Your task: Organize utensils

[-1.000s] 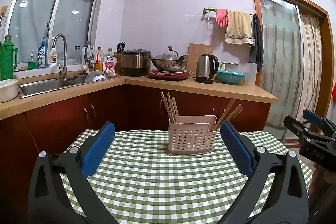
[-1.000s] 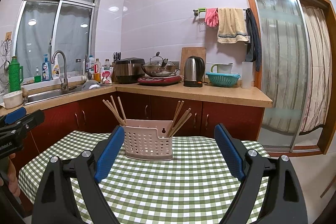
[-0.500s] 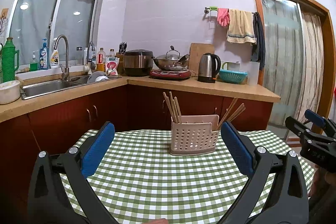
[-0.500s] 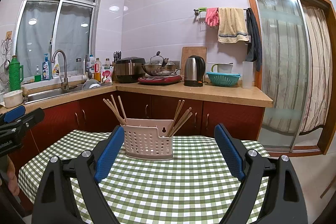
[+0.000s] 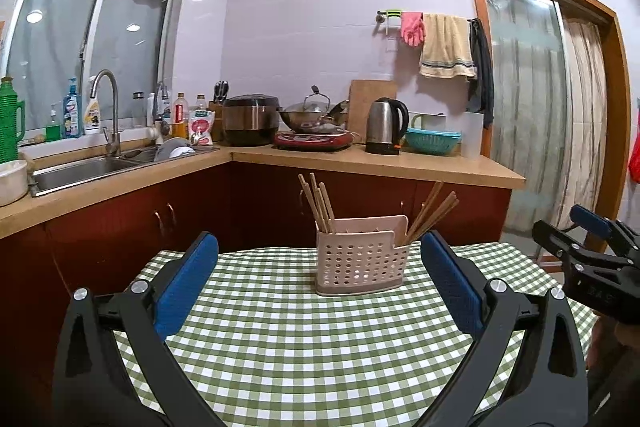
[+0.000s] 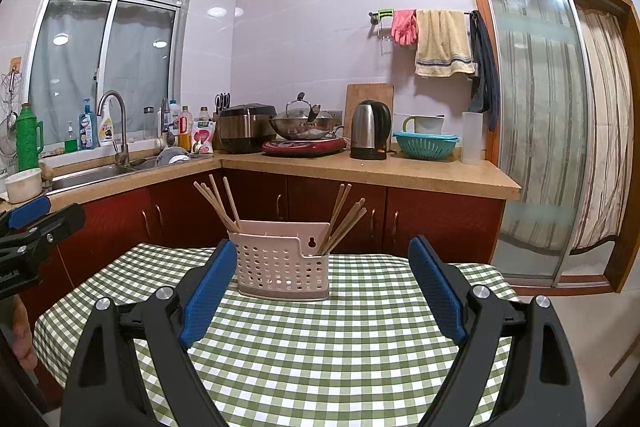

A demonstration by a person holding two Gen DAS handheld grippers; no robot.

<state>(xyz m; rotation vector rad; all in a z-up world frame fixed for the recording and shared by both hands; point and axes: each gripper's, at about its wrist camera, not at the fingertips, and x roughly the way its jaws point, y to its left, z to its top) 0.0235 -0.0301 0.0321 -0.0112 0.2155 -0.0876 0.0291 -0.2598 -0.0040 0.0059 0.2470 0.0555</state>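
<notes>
While both pairs hover above the bench, the entries run as follows. Left tongs (image 5: 318,281): blue pads spread wide, nothing between them. Right tongs (image 6: 320,285): likewise spread wide, holding nothing. Bench (image 6: 360,347): covered in green-and-white check cloth. Utensil caddy (image 6: 282,261): pale perforated plastic, upright on the cloth toward the far edge, ahead of both tongs and apart from them. Left chopsticks (image 6: 218,201): wooden bundle in the caddy's left compartment, leaning left. Right chopsticks (image 6: 344,219): wooden bundle in its right compartment, leaning right. Beyond: kitchen counter (image 6: 420,177) carrying kettle (image 6: 370,135), wok (image 6: 304,125) and teal colander (image 6: 425,145).
</notes>
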